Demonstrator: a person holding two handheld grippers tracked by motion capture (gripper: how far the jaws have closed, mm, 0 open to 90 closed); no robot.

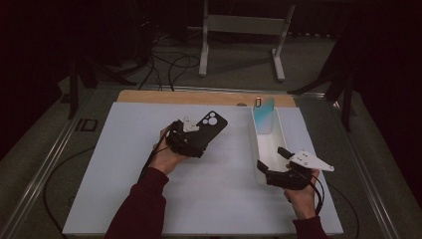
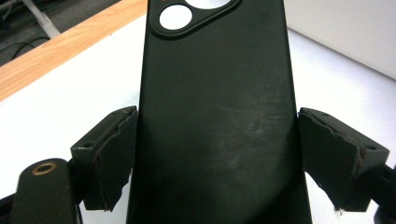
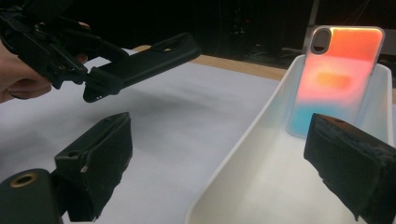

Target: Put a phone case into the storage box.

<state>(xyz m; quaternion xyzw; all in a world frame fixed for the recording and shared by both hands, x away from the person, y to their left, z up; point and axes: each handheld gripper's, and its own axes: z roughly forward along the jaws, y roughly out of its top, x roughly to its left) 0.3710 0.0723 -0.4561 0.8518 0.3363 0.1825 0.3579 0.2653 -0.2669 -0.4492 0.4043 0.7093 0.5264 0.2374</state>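
1. Left gripper pinches the black phone case by its long edges, lifted off the white table.
2. Right gripper hangs spread at the white tray, nothing between its jaws.

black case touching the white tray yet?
Apart. The right gripper view shows the black phone case held in the air by the left gripper, with bare table between it and the white tray.

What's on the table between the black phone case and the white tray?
Nothing: in the high view, bare white tabletop separates the black phone case from the white tray.
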